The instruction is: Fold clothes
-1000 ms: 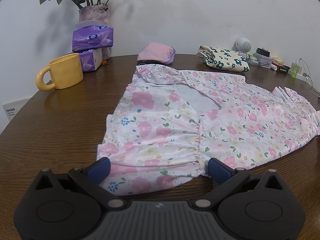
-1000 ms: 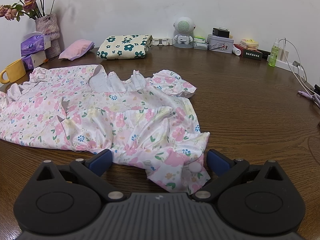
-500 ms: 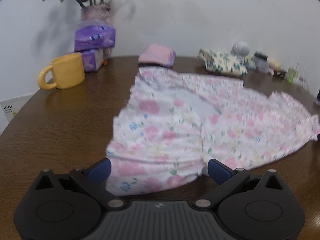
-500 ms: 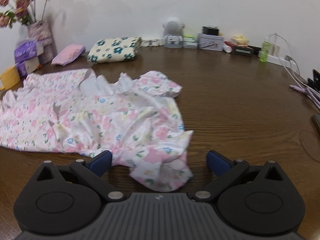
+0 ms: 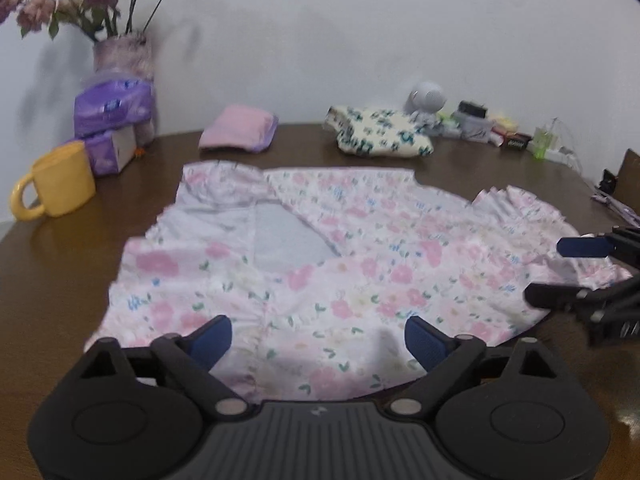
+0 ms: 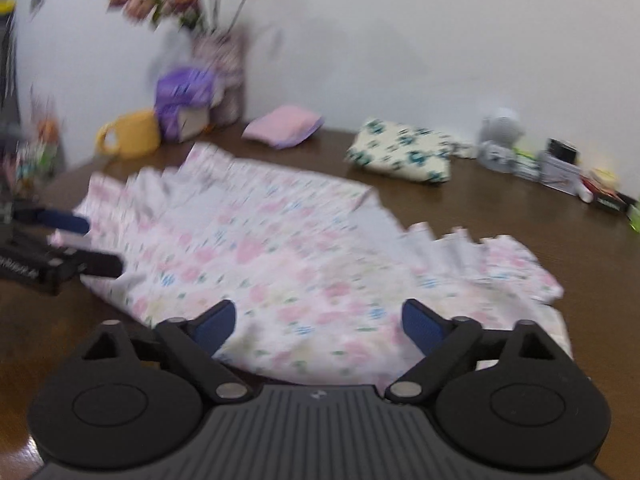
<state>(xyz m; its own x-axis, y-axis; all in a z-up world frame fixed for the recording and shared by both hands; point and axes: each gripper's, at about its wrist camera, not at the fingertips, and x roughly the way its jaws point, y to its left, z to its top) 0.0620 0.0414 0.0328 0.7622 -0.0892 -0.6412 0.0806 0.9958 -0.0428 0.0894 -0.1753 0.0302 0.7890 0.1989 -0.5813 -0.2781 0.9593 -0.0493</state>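
Floral dress (image 5: 340, 272) thin, ruffled, on wood table (image 5: 80, 248); both jaws wide, closing over hem

Left wrist view: dress (image 5: 320, 264) lies spread flat on the table (image 5: 80, 240), filling the middle. Left gripper (image 5: 318, 338) sits over the near hem, jaws closing, cloth between them, pads not pressing it. Right gripper (image 5: 560, 268) enters from the right, at the dress's right edge, jaws closing.

Behind the dress, along the wall: folded cloth (image 5: 240, 130), then to its right a folded floral garment (image 5: 380, 136), then a small round speaker (image 5: 428, 98).

Left of the dress: mug (image 5: 56, 180); behind it tissue packs (image 5: 112, 124), stacked; behind those a vase of flowers (image 5: 120, 52).
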